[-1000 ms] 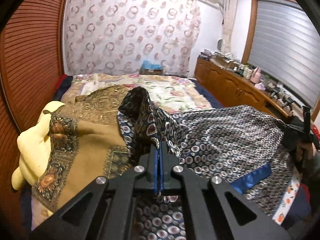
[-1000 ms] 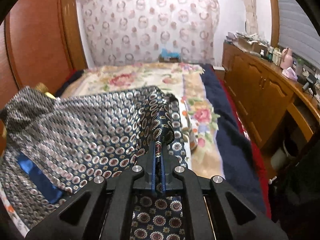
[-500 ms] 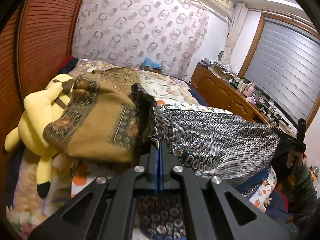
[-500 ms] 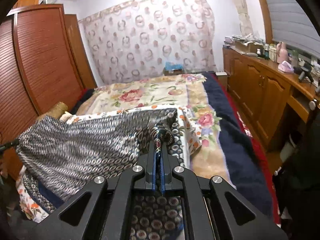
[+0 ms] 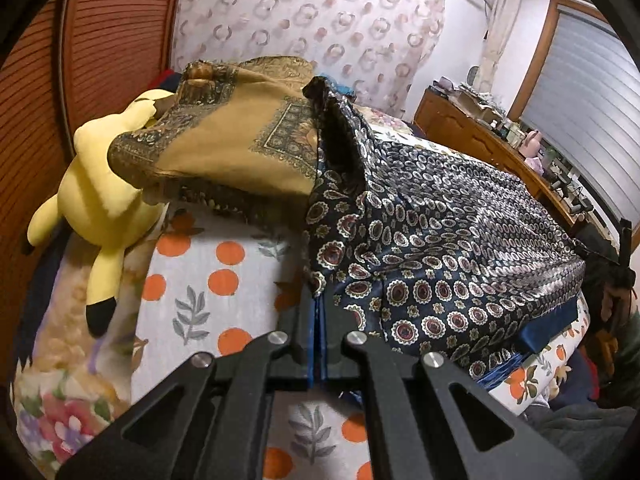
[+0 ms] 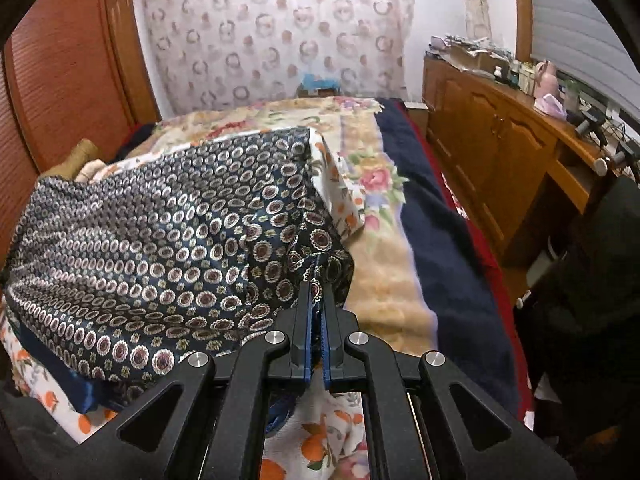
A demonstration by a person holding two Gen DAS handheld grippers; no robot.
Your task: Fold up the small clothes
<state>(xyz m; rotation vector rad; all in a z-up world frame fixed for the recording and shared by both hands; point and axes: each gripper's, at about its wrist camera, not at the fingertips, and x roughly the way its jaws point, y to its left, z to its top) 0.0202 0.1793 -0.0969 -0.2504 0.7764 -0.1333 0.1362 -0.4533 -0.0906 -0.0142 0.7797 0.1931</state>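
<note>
A dark navy garment (image 5: 436,240) with a silver ring and medallion print is stretched over the bed between both grippers. My left gripper (image 5: 318,296) is shut on its left corner, low above the orange-print sheet (image 5: 208,280). In the right wrist view the same garment (image 6: 152,232) spreads to the left, and my right gripper (image 6: 317,280) is shut on its right corner. A blue lining edge (image 5: 548,326) shows under the near hem. The other gripper's black frame (image 5: 624,240) shows at the far right of the left wrist view.
A tan paisley cloth (image 5: 236,144) lies piled beyond the garment, over a yellow plush toy (image 5: 100,200). A wooden wardrobe (image 5: 100,40) stands on the left. A floral blanket (image 6: 384,280) and navy cover (image 6: 448,264) lie right of the garment. A wooden dresser (image 6: 500,140) lines the right wall.
Both grippers have carried the garment's corners down and towards the near edge of the bed. The cloth now lies lower and flatter, and the orange-print sheet has come into view under the left gripper.
</note>
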